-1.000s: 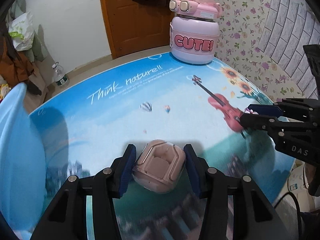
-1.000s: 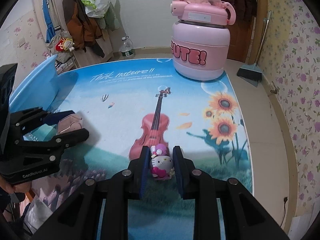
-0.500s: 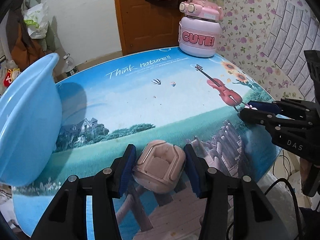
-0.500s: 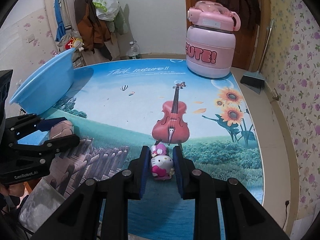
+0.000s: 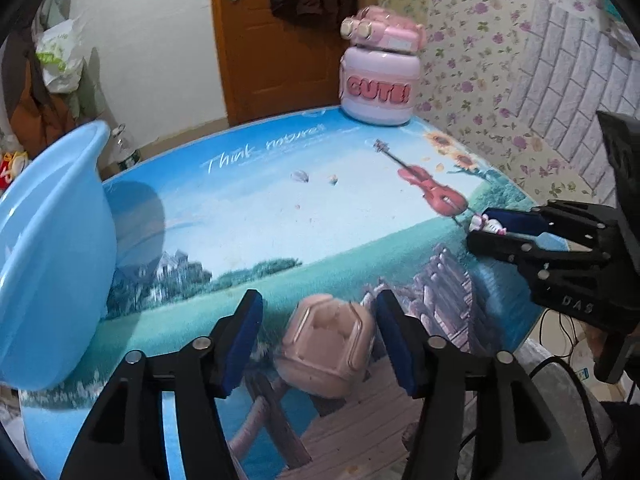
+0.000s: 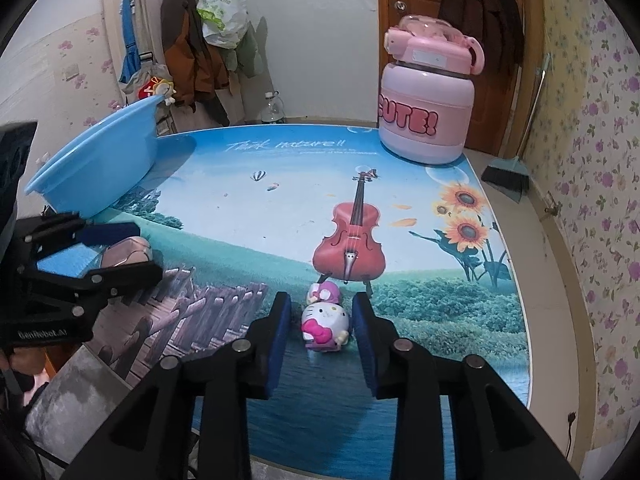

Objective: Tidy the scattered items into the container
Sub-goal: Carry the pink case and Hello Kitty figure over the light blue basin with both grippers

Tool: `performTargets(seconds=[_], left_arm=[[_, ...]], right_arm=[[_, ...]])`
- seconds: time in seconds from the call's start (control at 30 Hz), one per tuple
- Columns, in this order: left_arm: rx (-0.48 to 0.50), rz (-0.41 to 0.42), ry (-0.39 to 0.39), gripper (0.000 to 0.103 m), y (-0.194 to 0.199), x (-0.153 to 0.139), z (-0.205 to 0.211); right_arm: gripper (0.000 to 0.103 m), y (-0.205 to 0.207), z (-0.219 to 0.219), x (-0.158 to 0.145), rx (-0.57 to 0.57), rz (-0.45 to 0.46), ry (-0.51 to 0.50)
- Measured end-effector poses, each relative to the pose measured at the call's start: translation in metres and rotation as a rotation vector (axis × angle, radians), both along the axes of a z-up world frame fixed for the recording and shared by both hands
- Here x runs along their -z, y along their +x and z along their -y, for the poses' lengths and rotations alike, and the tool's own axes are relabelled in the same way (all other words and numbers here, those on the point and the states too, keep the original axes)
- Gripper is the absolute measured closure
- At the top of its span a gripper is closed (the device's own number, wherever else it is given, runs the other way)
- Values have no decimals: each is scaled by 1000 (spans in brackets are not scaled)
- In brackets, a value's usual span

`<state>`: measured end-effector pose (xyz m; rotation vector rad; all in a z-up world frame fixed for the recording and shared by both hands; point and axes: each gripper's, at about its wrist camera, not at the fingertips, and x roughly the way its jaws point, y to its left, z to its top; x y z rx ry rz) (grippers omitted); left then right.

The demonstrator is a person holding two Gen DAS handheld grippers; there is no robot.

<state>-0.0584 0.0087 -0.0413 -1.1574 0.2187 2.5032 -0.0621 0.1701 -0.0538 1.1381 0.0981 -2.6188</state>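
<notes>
Left gripper (image 5: 318,332) fingers apart around pink case (image 5: 326,346); right gripper (image 6: 320,326) fingers apart around kitty toy (image 6: 324,320).

"CUTE!" on the pink jug (image 5: 378,84); "Think nature!!" on the tablecloth (image 6: 280,184).

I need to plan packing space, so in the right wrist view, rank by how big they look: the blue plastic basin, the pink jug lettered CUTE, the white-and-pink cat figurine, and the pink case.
1. Blue plastic basin
2. Pink jug lettered CUTE
3. White-and-pink cat figurine and pink case: unsure; the figurine is nearest the camera, the case partly hidden.
</notes>
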Motion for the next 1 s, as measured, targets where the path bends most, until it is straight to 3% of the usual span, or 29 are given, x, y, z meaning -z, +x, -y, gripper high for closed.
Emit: performTargets(seconds=[0.43,0.57,0.63,1.0], left_arm=[[74,-14,9,46,-1,10,-2],[80,-42,26,60,2,11,-2],[80,-48,27,60,4,11,-2],[53,-52,48,60,16,4,2]], right_arm=[[70,2,0,6,-5,-88,-16],[74,6,1,9,-7,-120,-12],[79,6,-1,9,-6,-125,-21],[79,16,1,4,7,-103,-37]])
